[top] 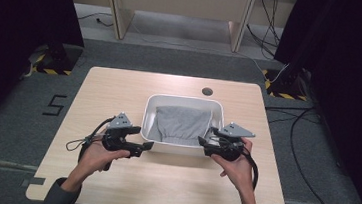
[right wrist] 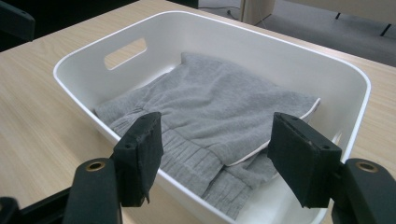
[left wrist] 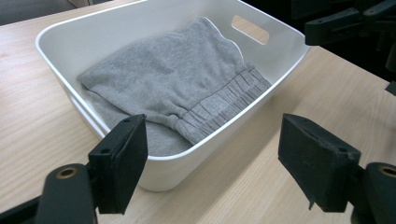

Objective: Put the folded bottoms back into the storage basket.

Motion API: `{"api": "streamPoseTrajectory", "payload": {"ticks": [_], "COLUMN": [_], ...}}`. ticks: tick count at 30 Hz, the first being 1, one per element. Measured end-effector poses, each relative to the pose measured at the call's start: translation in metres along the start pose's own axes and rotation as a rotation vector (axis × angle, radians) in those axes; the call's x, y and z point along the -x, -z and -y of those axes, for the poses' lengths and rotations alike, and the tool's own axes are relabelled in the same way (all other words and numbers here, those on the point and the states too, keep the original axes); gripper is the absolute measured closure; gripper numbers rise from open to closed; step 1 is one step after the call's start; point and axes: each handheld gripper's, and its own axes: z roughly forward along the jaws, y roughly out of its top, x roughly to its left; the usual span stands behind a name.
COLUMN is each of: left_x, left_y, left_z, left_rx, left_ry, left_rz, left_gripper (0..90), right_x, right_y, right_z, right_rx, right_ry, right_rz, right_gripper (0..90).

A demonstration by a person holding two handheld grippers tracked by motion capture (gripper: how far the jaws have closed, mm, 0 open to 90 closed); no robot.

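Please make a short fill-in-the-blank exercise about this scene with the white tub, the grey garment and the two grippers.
1. The grey garment lies inside the white ____.
2. The tub stands on a ____ table.
3. The jaws of the left gripper and the right gripper are both ____, holding nothing.
4. In the high view, the tub sits ____ the two grippers.

Missing words: tub; wooden; open; between

Looks like a lab recording booth to me

I see black curtains (top: 10,30), hazard-taped stand feet (top: 51,69), loose cables (top: 310,144) on grey carpet (top: 17,116), and one bare plywood table (top: 119,91).
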Motion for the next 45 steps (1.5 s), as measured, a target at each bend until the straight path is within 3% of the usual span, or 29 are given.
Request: {"api": "streamPoseTrajectory", "payload": {"ticks": [5,8,16,29,37,45], "left_x": [0.001,0.001,0.004,0.006,0.005,-0.003], "left_y": [0.002,0.005,0.012,0.015,0.024,0.03], "left_z": [0.005,0.005,0.009,0.015,0.023,0.043], "left_rx": [-0.008,-0.005,-0.002,-0.018,-0.01,-0.006], "left_ry": [0.001,-0.005,-0.017,-0.027,-0.017,0.014], "left_rz": [-0.004,-0.003,-0.004,-0.018,-0.021,-0.029], "left_gripper": [23.4,23.3,23.3,23.2,21.7,15.3], "right_x": [-0.007,-0.009,-0.01,-0.016,-0.016,-0.012], "right_y": [0.007,0.01,0.018,0.032,0.046,0.053], "right_z": [0.007,0.01,0.026,0.028,0.04,0.056], "right_rx": [0.034,0.023,0.003,0.034,0.061,0.078], "right_ry": [0.002,0.018,0.006,0.016,0.012,0.009], "right_rz": [0.0,-0.014,-0.006,0.011,0.023,0.05], "right_gripper": [35.9,35.8,35.8,34.6,27.1,23.5]}}
